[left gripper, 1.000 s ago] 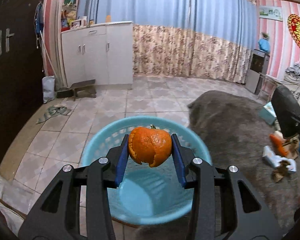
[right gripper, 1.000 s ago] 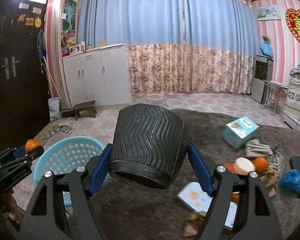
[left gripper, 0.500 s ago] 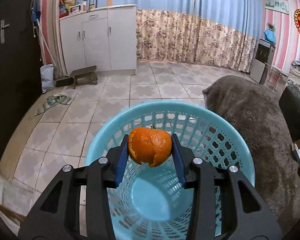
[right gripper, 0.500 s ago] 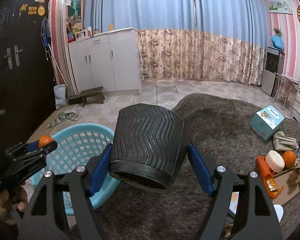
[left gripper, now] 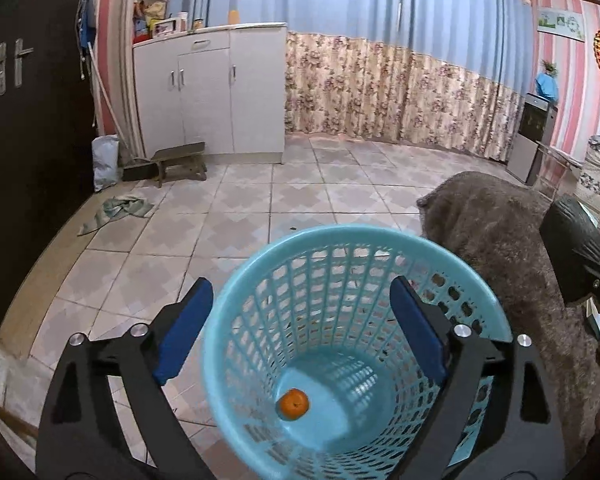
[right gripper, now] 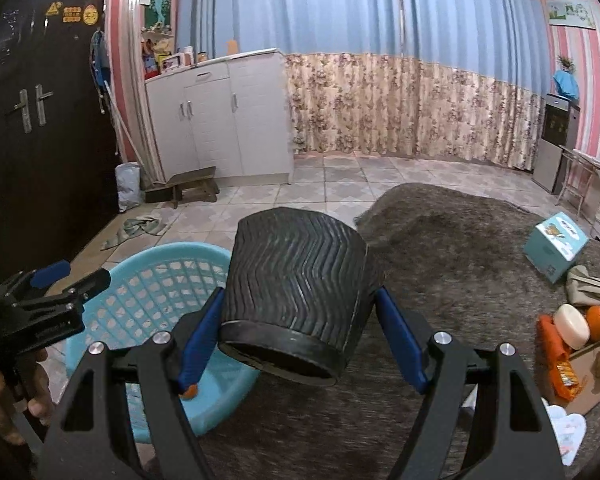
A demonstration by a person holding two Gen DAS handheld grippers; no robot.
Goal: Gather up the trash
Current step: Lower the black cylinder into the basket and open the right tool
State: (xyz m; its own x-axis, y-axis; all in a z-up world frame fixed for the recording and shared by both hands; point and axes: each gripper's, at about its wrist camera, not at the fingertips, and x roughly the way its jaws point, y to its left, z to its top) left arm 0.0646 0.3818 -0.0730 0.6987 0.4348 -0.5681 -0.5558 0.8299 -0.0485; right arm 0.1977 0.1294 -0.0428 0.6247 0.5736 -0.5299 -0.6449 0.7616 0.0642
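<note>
My left gripper [left gripper: 300,316] is open and empty, its blue pads spread over the mouth of a light blue mesh basket [left gripper: 480,300]. An orange peel [left gripper: 294,404] lies on the basket's floor. My right gripper [right gripper: 298,320] is shut on a black ribbed pot [right gripper: 300,276], held tilted above the brown rug, just right of the basket [right gripper: 148,280]. The left gripper [right gripper: 50,284] also shows in the right wrist view, over the basket's left rim. The pot [left gripper: 576,256] shows at the right edge of the left wrist view.
A grey-brown shaggy rug [right gripper: 440,240] lies right of the basket. On it are a teal box [right gripper: 556,246], a white round lid [right gripper: 572,326], an orange [right gripper: 598,318], orange wrappers [right gripper: 558,352] and cardboard. A white cabinet [left gripper: 212,92], a small stool [left gripper: 180,162] and a rag [left gripper: 120,210] are farther back on the tiled floor.
My left gripper opened and the orange peel dropped from it to the bottom of the basket. My right gripper kept its hold on the black pot and shifted a little left.
</note>
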